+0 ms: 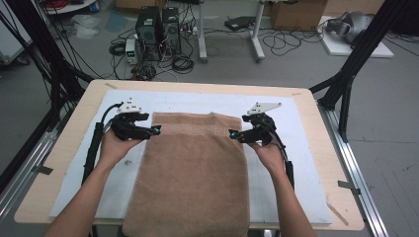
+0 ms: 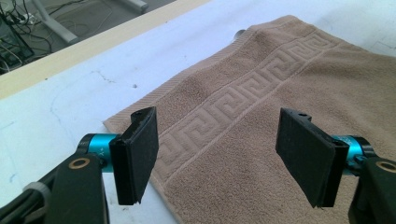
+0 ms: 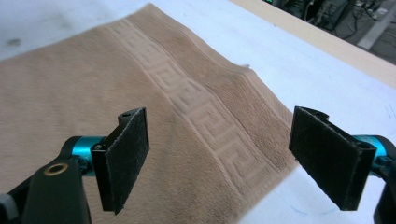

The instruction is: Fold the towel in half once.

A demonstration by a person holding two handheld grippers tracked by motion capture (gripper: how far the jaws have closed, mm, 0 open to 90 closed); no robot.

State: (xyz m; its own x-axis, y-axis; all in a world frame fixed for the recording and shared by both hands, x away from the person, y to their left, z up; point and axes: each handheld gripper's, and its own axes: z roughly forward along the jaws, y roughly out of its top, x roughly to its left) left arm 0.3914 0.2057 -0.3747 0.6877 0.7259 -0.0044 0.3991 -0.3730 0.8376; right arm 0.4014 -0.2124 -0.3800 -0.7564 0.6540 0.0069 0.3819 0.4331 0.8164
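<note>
A tan towel [image 1: 190,173] with a woven key-pattern band near its far end lies flat on the white mat [image 1: 301,148], its near end hanging over the table's front edge. My left gripper [image 1: 154,130] hovers at the towel's far left corner with its jaws wide apart and nothing between them. In the left gripper view the gripper [image 2: 224,156] frames the towel [image 2: 280,93] corner below. My right gripper [image 1: 232,134] mirrors it at the far right corner, also open. The right gripper view has that gripper [image 3: 229,161] over the towel [image 3: 70,84] edge and band.
The mat covers a light wooden table [image 1: 64,158]. Black frame poles [image 1: 356,59] stand at both back corners. Computer towers [image 1: 158,29], cables and a desk's legs sit on the floor beyond the far edge.
</note>
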